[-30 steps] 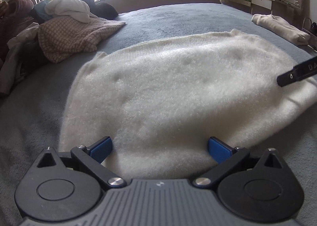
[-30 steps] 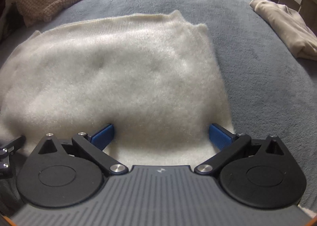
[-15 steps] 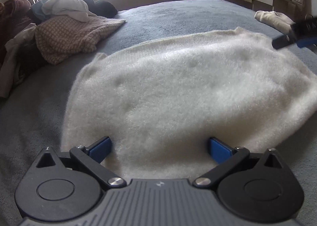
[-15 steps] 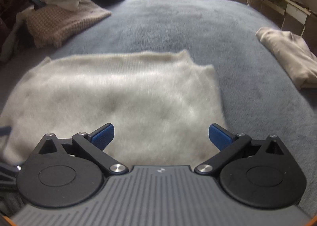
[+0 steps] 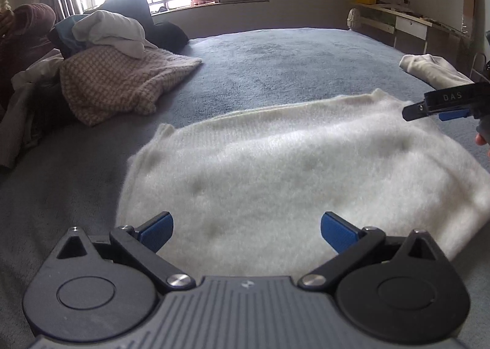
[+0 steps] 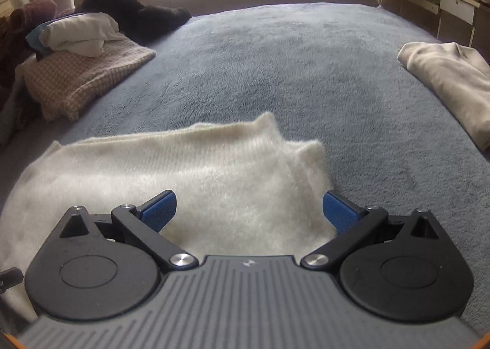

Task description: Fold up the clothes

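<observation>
A fluffy white sweater lies spread flat on the blue-grey bed cover. My left gripper hovers open above its near edge, nothing between the blue pads. My right gripper is open too, above the sweater near its right edge. In the left wrist view the right gripper shows from the side at the far right, held off the cloth.
A pile of unfolded clothes with a checked knit on its near side sits at the left of the bed. A folded cream garment lies at the right. A window sill and a desk stand beyond the bed.
Both grippers have lifted and tilted up away from the sweater. The right gripper rose higher in the left wrist view. The sweater stays flat.
</observation>
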Tool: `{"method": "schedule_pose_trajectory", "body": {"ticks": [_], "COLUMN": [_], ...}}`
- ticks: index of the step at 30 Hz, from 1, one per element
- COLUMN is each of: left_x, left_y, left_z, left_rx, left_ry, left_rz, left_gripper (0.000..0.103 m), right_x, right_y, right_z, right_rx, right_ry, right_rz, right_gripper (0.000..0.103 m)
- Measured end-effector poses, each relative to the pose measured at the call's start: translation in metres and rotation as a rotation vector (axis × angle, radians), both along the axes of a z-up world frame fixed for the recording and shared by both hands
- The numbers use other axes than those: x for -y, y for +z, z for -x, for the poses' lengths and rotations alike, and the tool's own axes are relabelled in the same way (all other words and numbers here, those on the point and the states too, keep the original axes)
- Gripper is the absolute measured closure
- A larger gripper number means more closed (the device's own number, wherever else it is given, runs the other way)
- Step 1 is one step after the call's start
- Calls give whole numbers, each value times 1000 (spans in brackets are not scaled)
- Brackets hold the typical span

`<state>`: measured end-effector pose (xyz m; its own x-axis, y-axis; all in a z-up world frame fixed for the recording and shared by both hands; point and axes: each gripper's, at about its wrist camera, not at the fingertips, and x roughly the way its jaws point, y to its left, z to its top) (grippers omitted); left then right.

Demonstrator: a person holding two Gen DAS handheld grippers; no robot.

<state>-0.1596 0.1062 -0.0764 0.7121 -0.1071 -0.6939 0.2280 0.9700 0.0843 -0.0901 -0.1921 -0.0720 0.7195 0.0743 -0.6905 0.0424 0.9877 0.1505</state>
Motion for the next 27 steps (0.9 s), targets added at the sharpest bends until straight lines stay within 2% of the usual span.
{"method": "schedule_pose_trajectory", "body": {"ticks": [2, 4, 6, 8, 10, 12, 14, 16, 18, 20, 23, 25, 27], "left_x": [3, 1, 2, 1, 1, 1, 2, 2, 2, 2, 3, 4, 5], "left_y": [-13, -23, -22, -23, -23, -23, -23, -22, -21, -21, -21, -21, -20], "left_z": [-19, -27, -27, -26, -26, -26, -27, -28, -29, -29, -30, -30, -32], "left_rx": [-64, -85, -84, -84, -84, -87, -93, -102, -110, -115, -123, -131, -140], "left_ry": [39, 84, 106, 108, 109, 111, 114, 118, 122, 124, 130, 137, 145], "left_rz": [-7, 14, 20, 22, 21, 20, 19, 18, 15, 15, 13, 10, 4], "left_gripper": [0, 0, 0, 0, 0, 0, 0, 0, 0, 0, 0, 0, 0], "right_x": [5, 13, 12, 1, -14, -30, -48, -64, -72, -72, -79, -88, -96], "right_y": [-14, -37, -29, -10, 8, 9, -7, -34, -34, -18, -5, -21, -37], "right_z": [-11, -21, -18, -7, 7, 13, 9, 0, 2, 3, 18, 18, 21], "right_rx": [-34, -103, -87, -20, 61, 93, 49, -33, -6, -17, 34, -6, 12], "right_ry": [-14, -34, -52, -43, 2, 60, 121, 149, 146, 120, 143, 156, 164], "right_rz": [-20, -44, -38, 12, 34, 35, 56, 118, 167, 132, 119, 143, 194], "right_gripper": [1, 1, 1, 1, 1, 1, 1, 1, 1, 1, 1, 1, 1]}}
